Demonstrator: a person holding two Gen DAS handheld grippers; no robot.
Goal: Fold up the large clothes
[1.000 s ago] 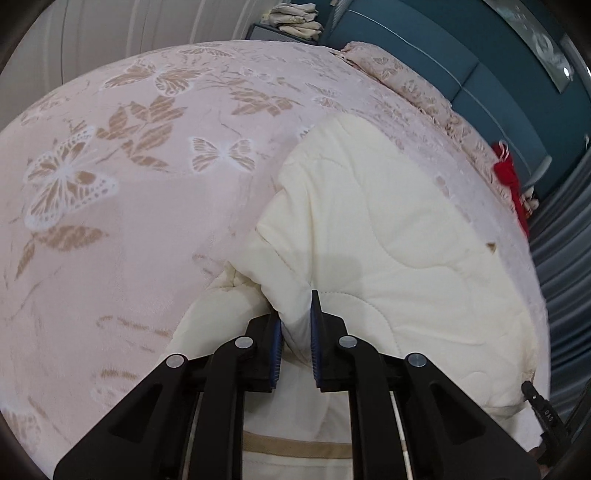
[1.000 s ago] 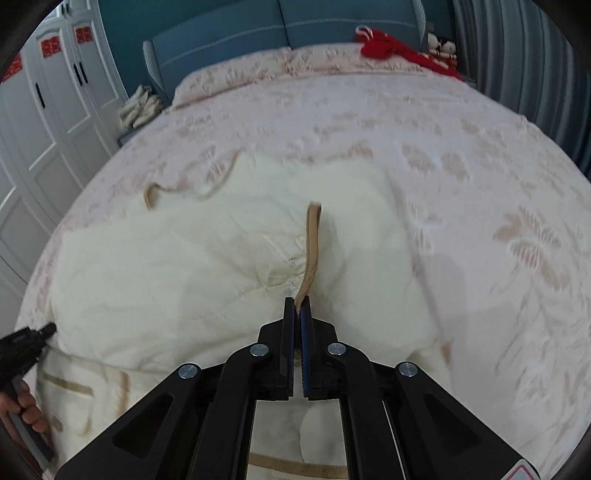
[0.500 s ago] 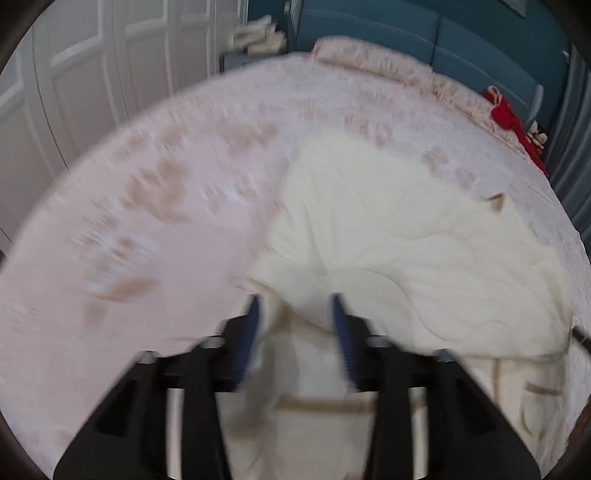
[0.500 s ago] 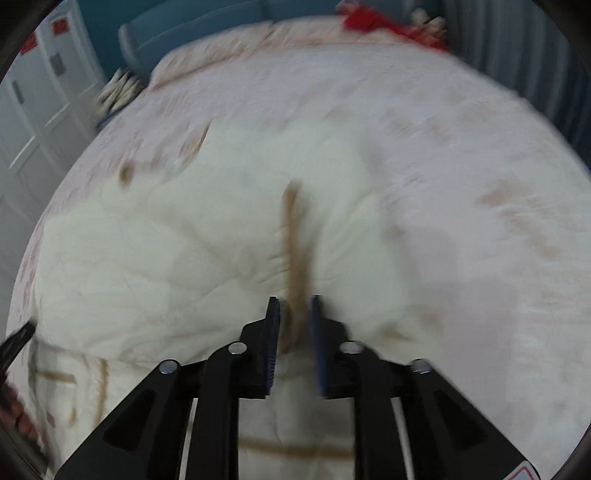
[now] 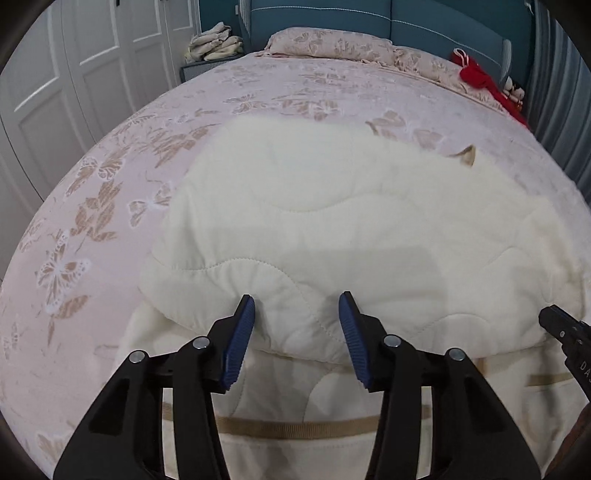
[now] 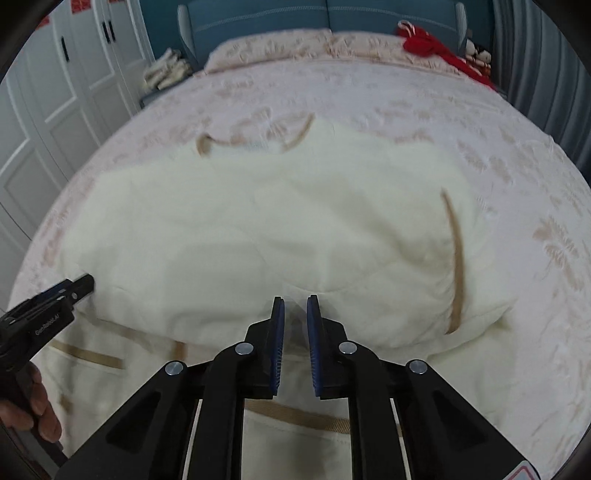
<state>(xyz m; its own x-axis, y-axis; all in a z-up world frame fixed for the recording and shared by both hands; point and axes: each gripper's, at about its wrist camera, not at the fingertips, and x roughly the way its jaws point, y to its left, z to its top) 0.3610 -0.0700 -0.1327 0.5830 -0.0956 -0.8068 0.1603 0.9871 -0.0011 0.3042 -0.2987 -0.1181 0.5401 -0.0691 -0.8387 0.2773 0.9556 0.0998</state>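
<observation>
Left wrist view: the left gripper (image 5: 296, 308) has its fingers wide apart, holding nothing. The right gripper (image 6: 294, 308) is a little open (empty too). The cream quilted coat (image 5: 332, 221) lies folded over on the bed (image 5: 92, 221). This fold looks done; next, grab a side edge.

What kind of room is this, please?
Most likely a bedroom: a large bed with a padded blue headboard, a pillow at its head, and white wardrobe doors beside it.
</observation>
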